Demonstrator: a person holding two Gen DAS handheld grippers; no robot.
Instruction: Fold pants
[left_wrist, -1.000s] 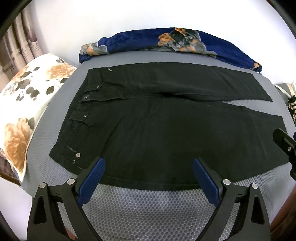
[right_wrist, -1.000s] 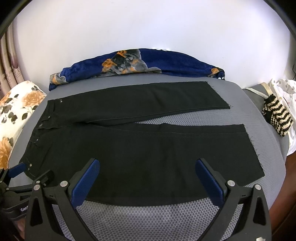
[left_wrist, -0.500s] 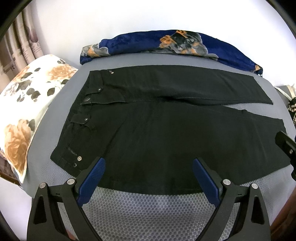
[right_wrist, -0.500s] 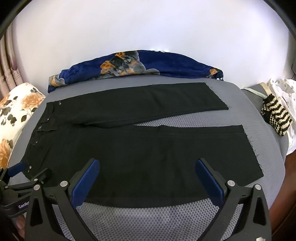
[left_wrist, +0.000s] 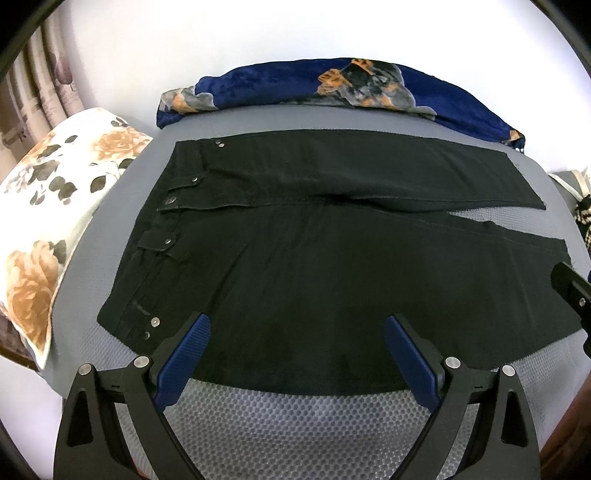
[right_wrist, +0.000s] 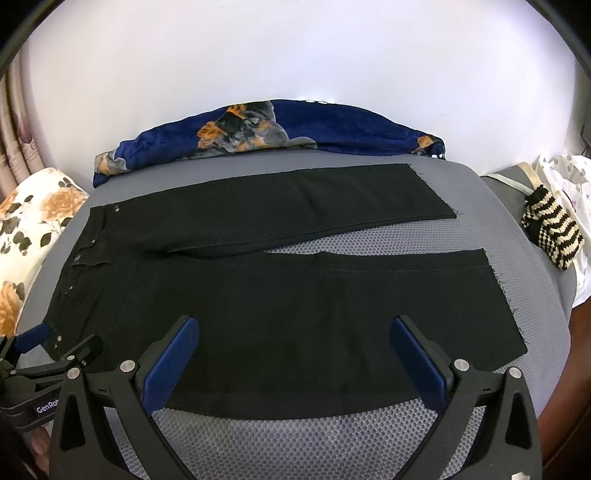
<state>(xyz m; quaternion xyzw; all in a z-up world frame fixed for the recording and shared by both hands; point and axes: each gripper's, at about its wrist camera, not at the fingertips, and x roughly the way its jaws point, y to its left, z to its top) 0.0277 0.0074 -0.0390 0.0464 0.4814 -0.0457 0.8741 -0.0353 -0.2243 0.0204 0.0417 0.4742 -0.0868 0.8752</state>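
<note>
Black pants (left_wrist: 314, 258) lie flat on a grey mesh bed, waistband to the left, both legs spread apart and pointing right. They also show in the right wrist view (right_wrist: 280, 295). My left gripper (left_wrist: 295, 332) is open and empty, hovering over the near edge of the pants close to the waistband. My right gripper (right_wrist: 295, 334) is open and empty, hovering over the near edge of the front leg. The left gripper also shows in the right wrist view (right_wrist: 55, 345), at the waistband corner.
A blue floral blanket (left_wrist: 332, 88) lies bunched along the far edge by the white wall. A floral pillow (left_wrist: 55, 206) sits at the left. A striped knit item (right_wrist: 552, 229) and a white bag lie at the right. Bare grey mesh (right_wrist: 295, 443) runs along the near edge.
Both grippers have drawn back and up slightly, so the pants sit a little lower and smaller in each view. The pants have not moved. Both stay open.
</note>
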